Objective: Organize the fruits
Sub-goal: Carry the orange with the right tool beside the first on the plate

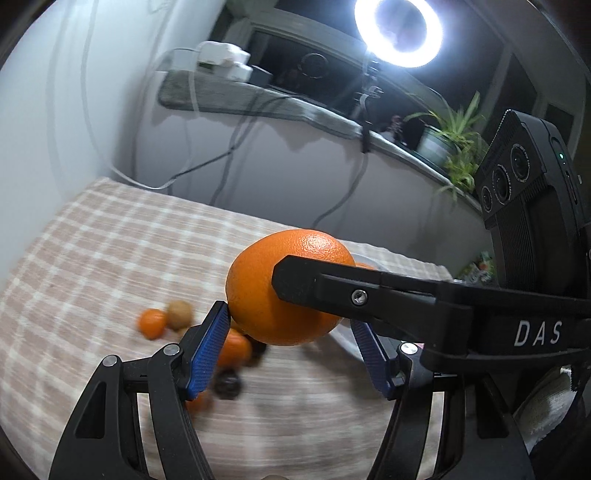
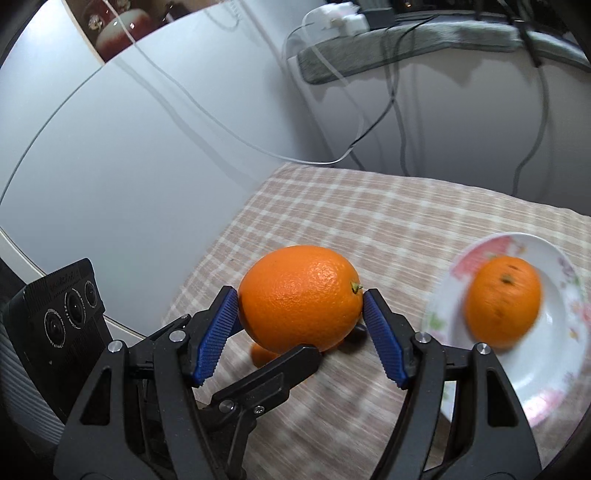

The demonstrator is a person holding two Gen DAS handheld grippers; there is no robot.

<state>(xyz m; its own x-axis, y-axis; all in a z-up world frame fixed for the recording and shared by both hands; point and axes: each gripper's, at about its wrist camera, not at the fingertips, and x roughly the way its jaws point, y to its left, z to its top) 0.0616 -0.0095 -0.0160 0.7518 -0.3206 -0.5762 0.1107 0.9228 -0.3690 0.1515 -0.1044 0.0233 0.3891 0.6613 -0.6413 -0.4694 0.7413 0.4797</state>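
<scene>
One checked cloth (image 2: 369,206) covers the table, with a pale wall behind it and cables hanging from a grey shelf (image 1: 258,99). On the shelf stand a lit ring light (image 1: 397,33) and a plant (image 1: 450,136). At the cloth's right edge sits a flowered plate (image 2: 546,369) with one orange (image 2: 502,302) in it, blurred.

Above the cloth, left of the plate, both grippers share a second orange (image 2: 295,280). The right gripper (image 2: 300,299) pinches it end to end, blue pads pressed on both ends. The left gripper (image 1: 288,317) clamps it crosswise. One of its black fingers lies under the fruit in the right view, and the right gripper's finger crosses over the fruit in the left view.

Below, on the cloth, lie a mandarin (image 1: 151,323), a brown fruit (image 1: 180,314) touching it, and dark fruits (image 1: 227,384), half hidden by the left pad.
</scene>
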